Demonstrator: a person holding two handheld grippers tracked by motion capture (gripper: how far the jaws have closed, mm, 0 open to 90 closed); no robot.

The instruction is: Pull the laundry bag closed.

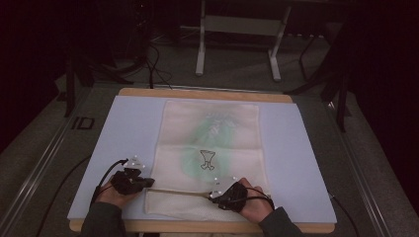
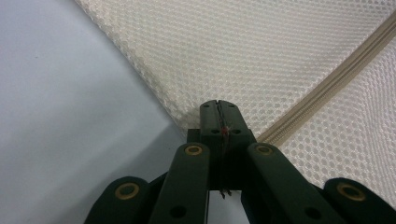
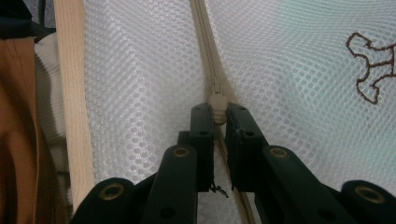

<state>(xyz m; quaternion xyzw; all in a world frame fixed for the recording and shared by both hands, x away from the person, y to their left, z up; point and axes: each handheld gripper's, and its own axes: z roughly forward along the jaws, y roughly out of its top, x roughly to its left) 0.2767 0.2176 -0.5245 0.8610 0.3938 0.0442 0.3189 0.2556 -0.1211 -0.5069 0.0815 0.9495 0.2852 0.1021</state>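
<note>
here the zipper [image 1: 178, 191] runs left-right between left claw [image 1: 148, 183] and right claw [image 1: 213, 195].

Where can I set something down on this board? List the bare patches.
Bare strips of the pale blue board run left of the mesh bag and right of it, out to the board's edges. A thin strip lies beyond the bag's far edge. The near edge is crowded: left gripper and right gripper work at the zipper.

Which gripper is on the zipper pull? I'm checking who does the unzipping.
The right gripper: its fingers pinch the zipper pull. The left gripper is shut on the mesh bag corner instead.
</note>
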